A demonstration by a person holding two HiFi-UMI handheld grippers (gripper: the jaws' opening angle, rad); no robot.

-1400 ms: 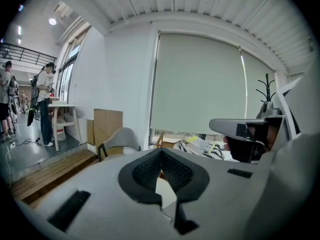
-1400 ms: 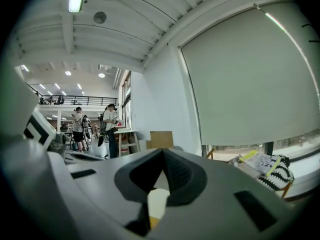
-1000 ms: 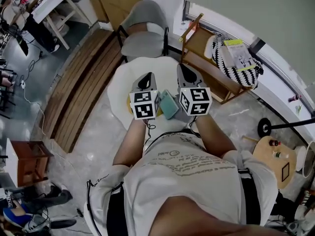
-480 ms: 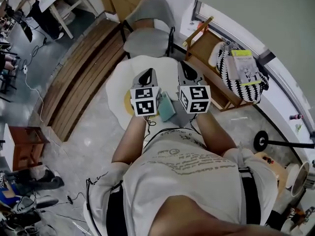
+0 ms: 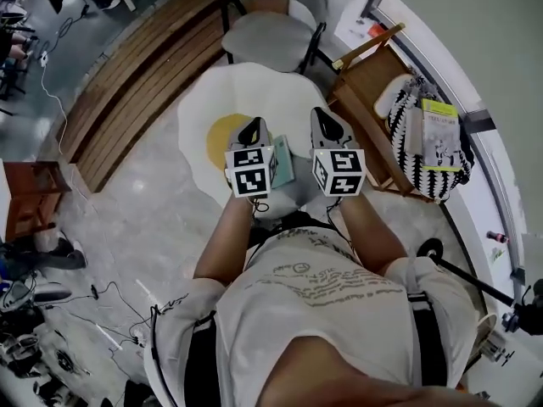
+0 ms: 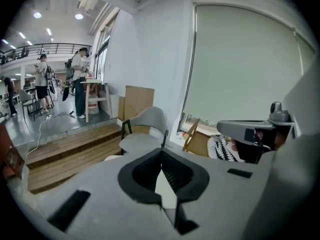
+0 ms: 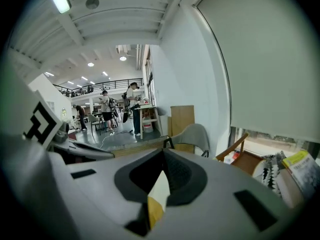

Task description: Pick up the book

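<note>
Left claw [image 5: 252, 129] and right claw [image 5: 326, 120] are both sitting fully closed, gripping nothing. Between them, lower down, what seems to be the book [image 5: 281, 161], teal, is lying flat over the egg-shaped rug [image 5: 212, 100]. It is looking thin, light and stiff, probably slick, so pinching a free edge near the spine is looking safest.
</note>
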